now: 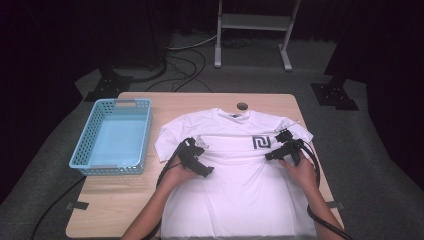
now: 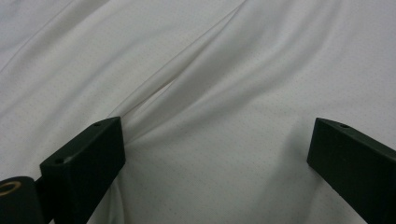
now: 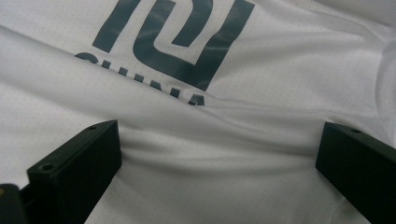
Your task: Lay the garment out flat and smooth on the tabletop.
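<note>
A white T-shirt (image 1: pixel 240 180) with a dark chest logo (image 1: pixel 261 142) lies flat, front up, on the wooden table (image 1: pixel 115 200). My left gripper (image 1: pixel 199 150) rests on the shirt's left chest side, open, its jaws wide apart over creased white fabric (image 2: pixel 210 116). My right gripper (image 1: pixel 280 145) sits on the shirt just right of the logo, also open, jaws spread with the logo (image 3: pixel 173 42) straight ahead and a fold of cloth (image 3: pixel 215 140) between them. Neither holds fabric.
A light blue plastic basket (image 1: pixel 114 136), nothing inside it, stands at the table's left. A round hole (image 1: pixel 242 106) marks the table's far edge. Cables trail from both grippers off the near edge. A metal stand (image 1: pixel 252 30) stands on the floor beyond.
</note>
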`<action>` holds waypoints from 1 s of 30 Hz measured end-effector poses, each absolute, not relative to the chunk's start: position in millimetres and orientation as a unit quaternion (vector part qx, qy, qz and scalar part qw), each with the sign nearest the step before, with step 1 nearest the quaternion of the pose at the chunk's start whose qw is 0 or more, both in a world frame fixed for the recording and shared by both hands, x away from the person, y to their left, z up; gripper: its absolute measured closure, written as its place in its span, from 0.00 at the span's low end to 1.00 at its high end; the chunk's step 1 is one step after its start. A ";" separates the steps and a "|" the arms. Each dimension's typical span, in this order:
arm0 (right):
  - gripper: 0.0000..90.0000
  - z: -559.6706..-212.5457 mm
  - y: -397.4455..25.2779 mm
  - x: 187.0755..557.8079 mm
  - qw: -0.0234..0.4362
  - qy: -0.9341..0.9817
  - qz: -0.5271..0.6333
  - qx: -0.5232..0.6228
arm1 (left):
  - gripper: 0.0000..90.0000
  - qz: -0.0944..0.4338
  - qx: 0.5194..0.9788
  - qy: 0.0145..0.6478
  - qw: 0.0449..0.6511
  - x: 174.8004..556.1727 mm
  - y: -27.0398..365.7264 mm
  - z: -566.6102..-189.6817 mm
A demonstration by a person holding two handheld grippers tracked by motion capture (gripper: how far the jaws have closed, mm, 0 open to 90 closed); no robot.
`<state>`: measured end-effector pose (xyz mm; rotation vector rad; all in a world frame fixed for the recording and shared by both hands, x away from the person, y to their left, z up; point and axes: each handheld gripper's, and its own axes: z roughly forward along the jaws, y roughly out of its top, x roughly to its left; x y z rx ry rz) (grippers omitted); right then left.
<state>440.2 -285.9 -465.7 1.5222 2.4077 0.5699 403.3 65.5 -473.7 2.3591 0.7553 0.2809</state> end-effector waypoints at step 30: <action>0.00 -464.1 -291.0 488.1 0.118 0.806 0.181 0.551 | 0.03 0.102 0.902 0.293 0.301 475.2 52.4 -470.3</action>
